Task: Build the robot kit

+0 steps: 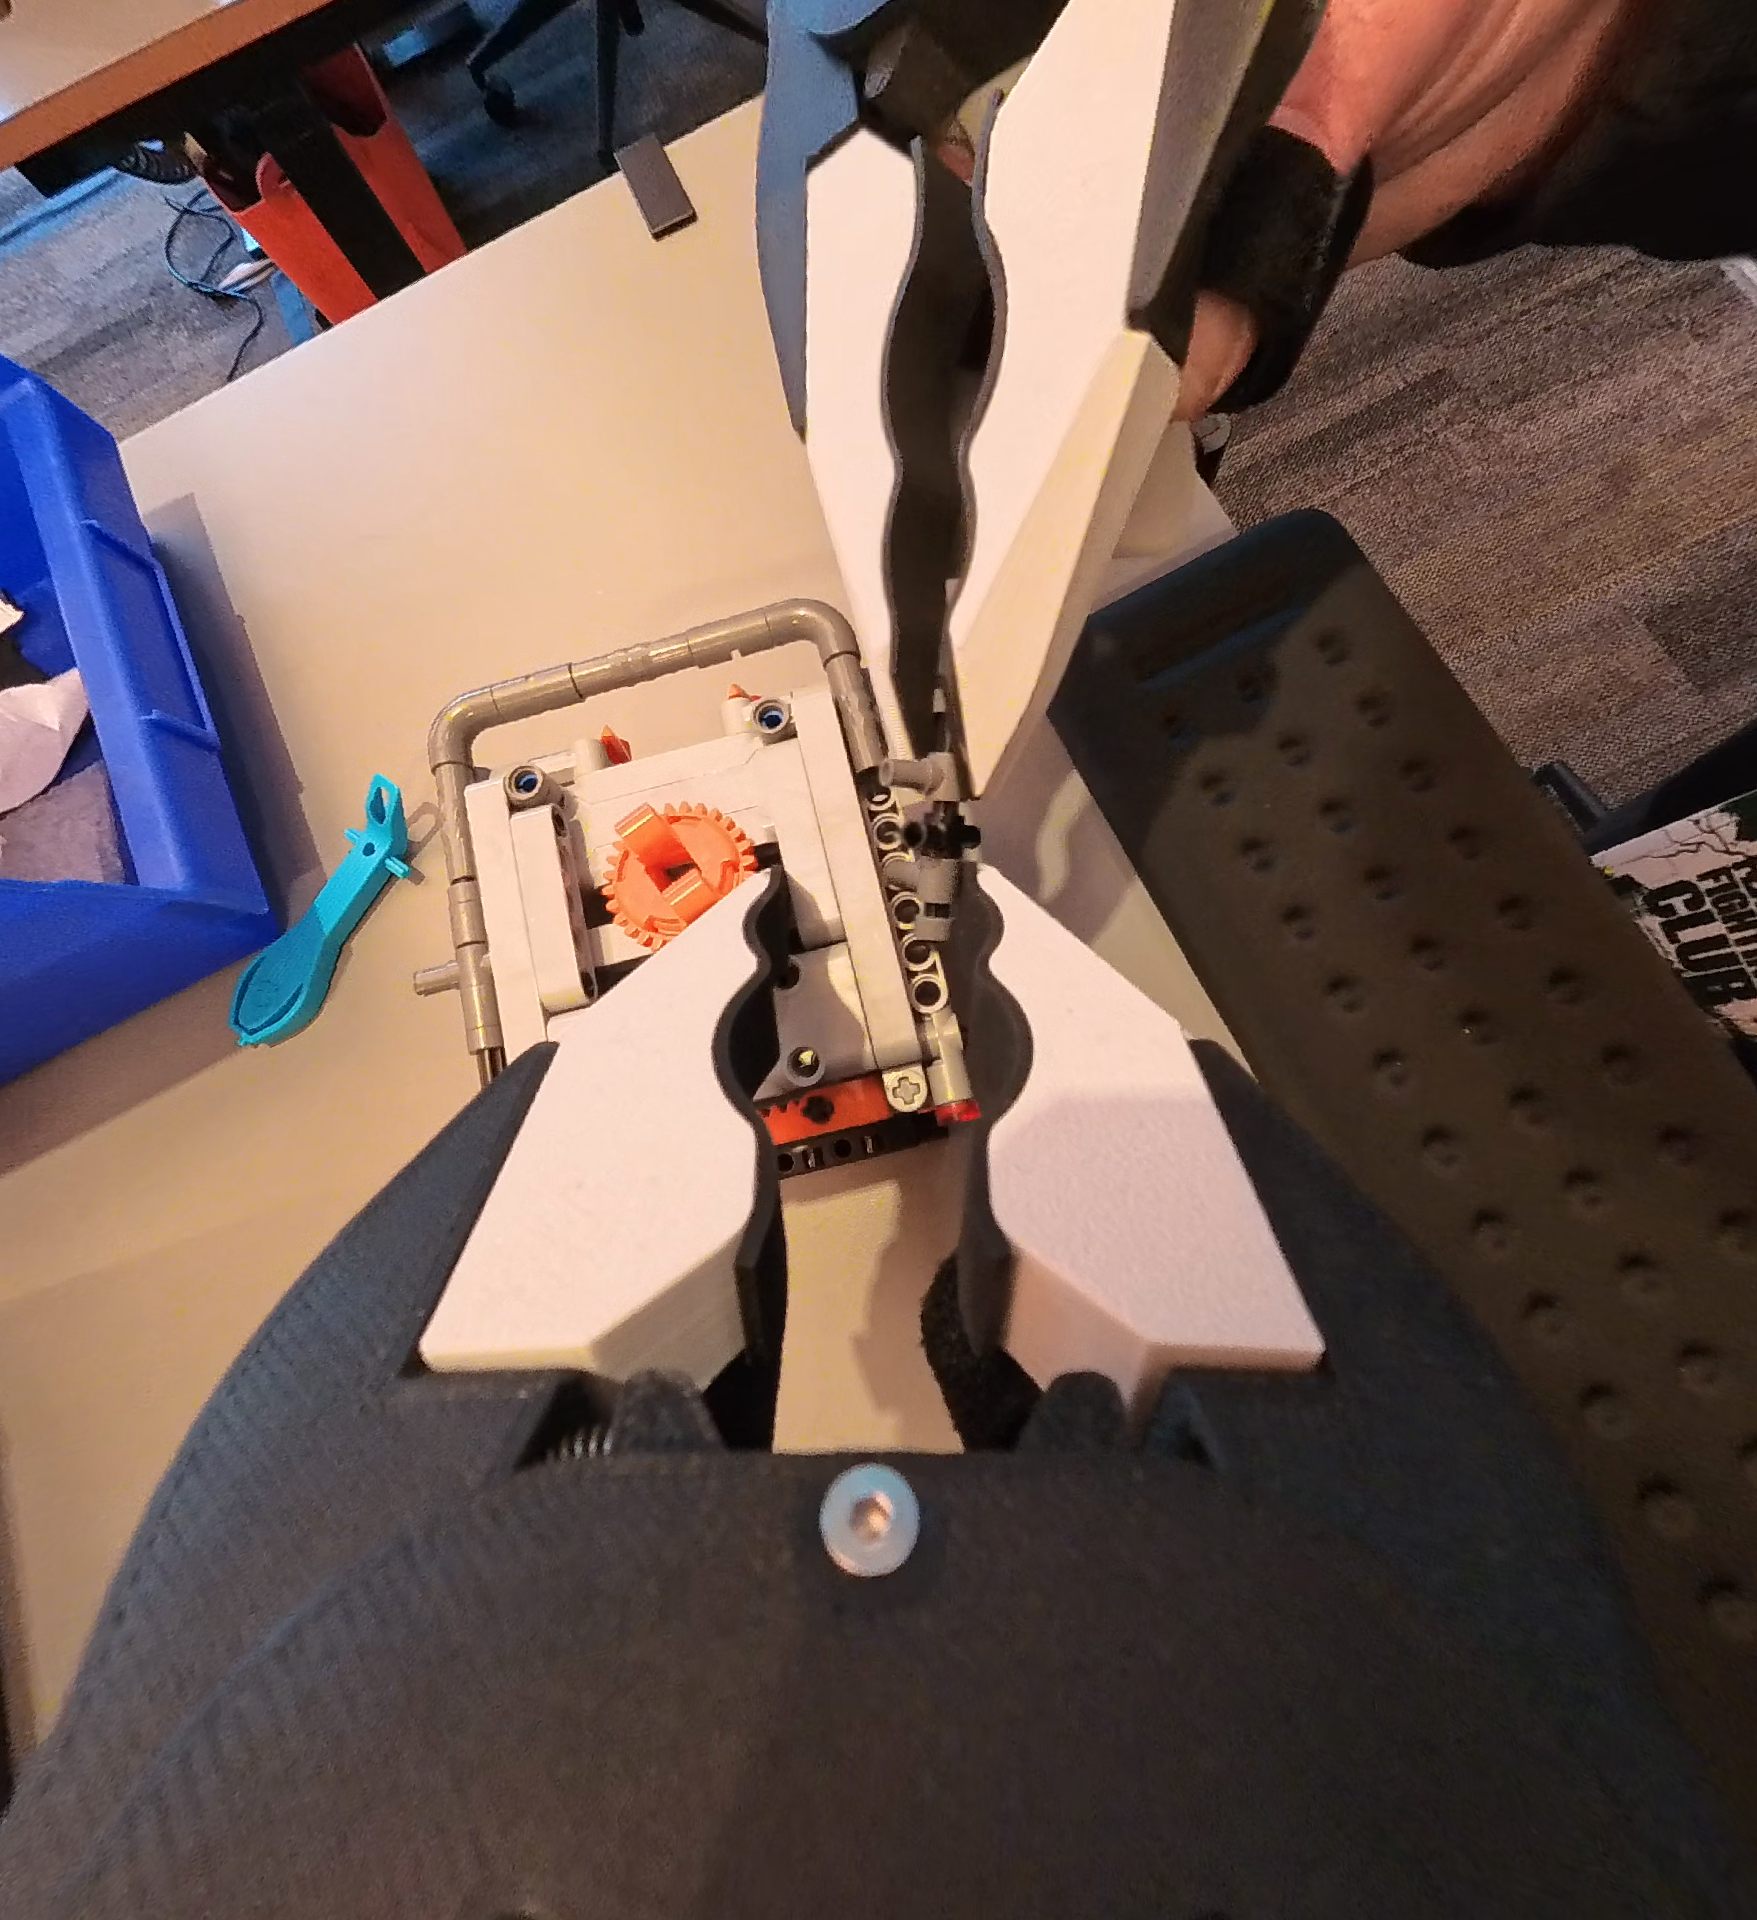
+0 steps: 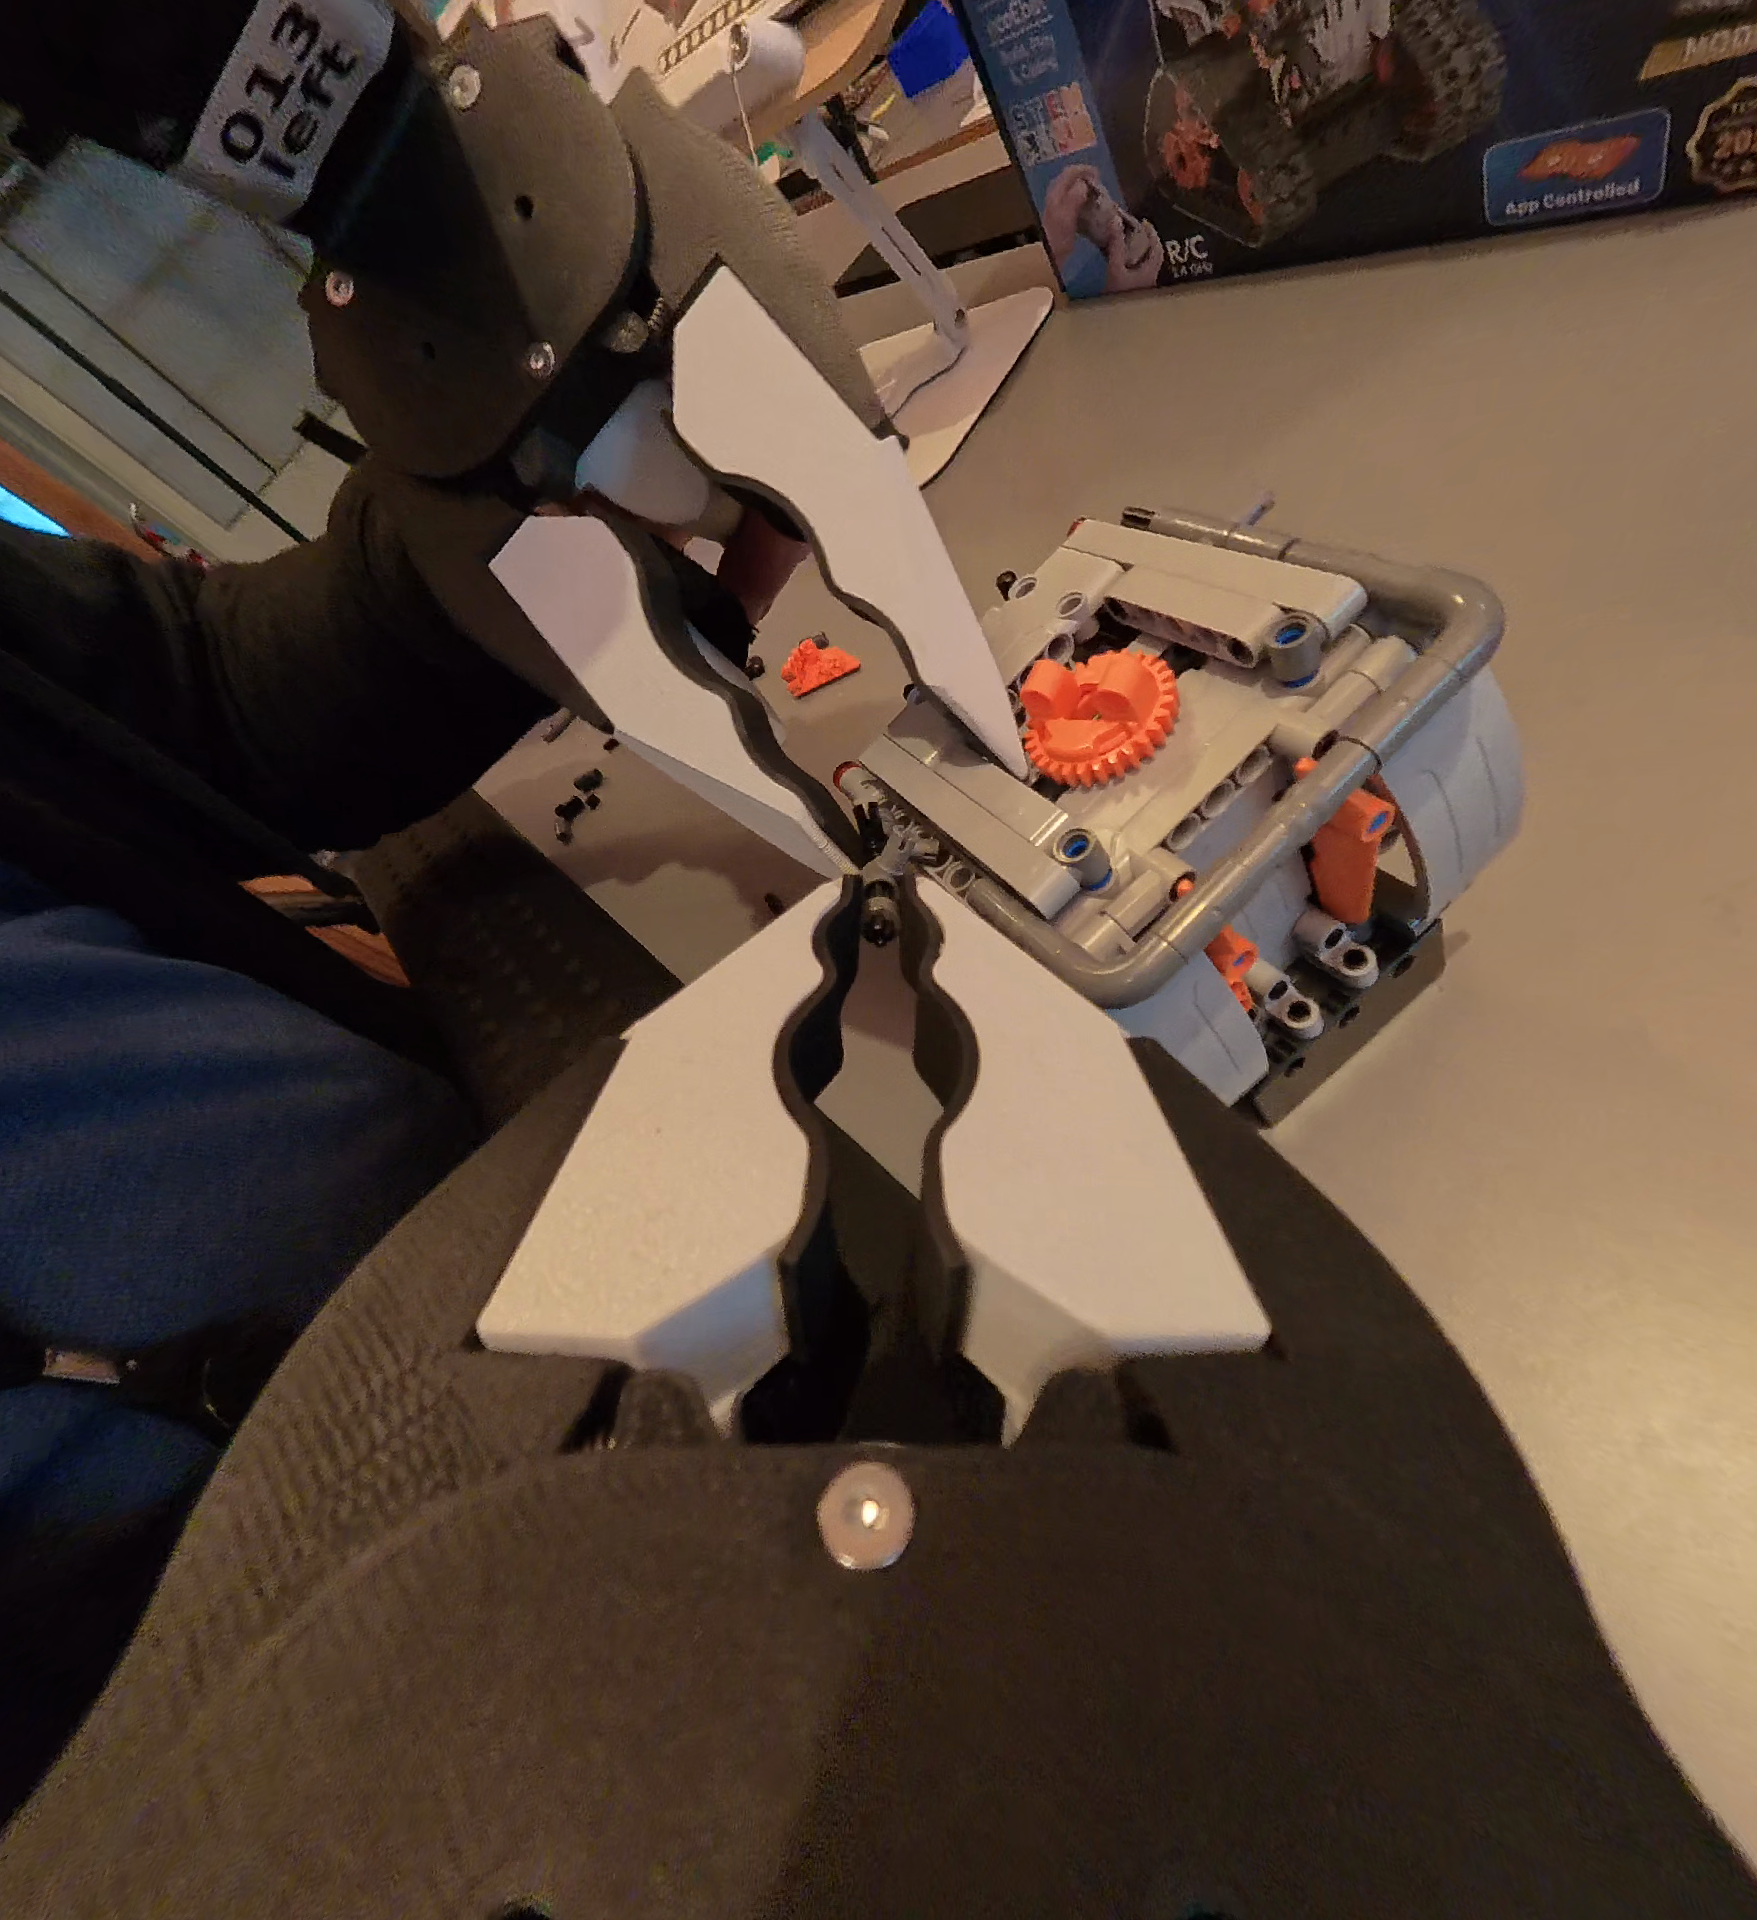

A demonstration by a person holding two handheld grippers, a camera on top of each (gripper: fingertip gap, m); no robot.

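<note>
A grey brick model (image 1: 812,831) with an orange gear (image 1: 682,873) and a grey tube frame stands on the beige table (image 1: 489,499). My left gripper (image 1: 874,894) is shut on the model's near right part, with one finger beside the gear and the other on the outer side of the holed beam. My right gripper (image 2: 886,883) is shut on a small black and grey pin piece (image 2: 879,909) and holds it against the model's (image 2: 1217,790) side beam. In the left wrist view the right gripper (image 1: 941,774) comes down from above. The left gripper (image 2: 926,816) shows in the right wrist view beside the gear (image 2: 1097,727).
A blue bin (image 1: 74,727) with white bags stands left, with a teal lever tool (image 1: 323,925) beside the model. A printed box (image 2: 1373,135) stands at the back. A small orange piece (image 2: 817,665) and loose black pins (image 2: 578,805) lie near the table edge. A black perforated panel (image 1: 1425,1039) is right. The grippers are tip to tip, or close to it.
</note>
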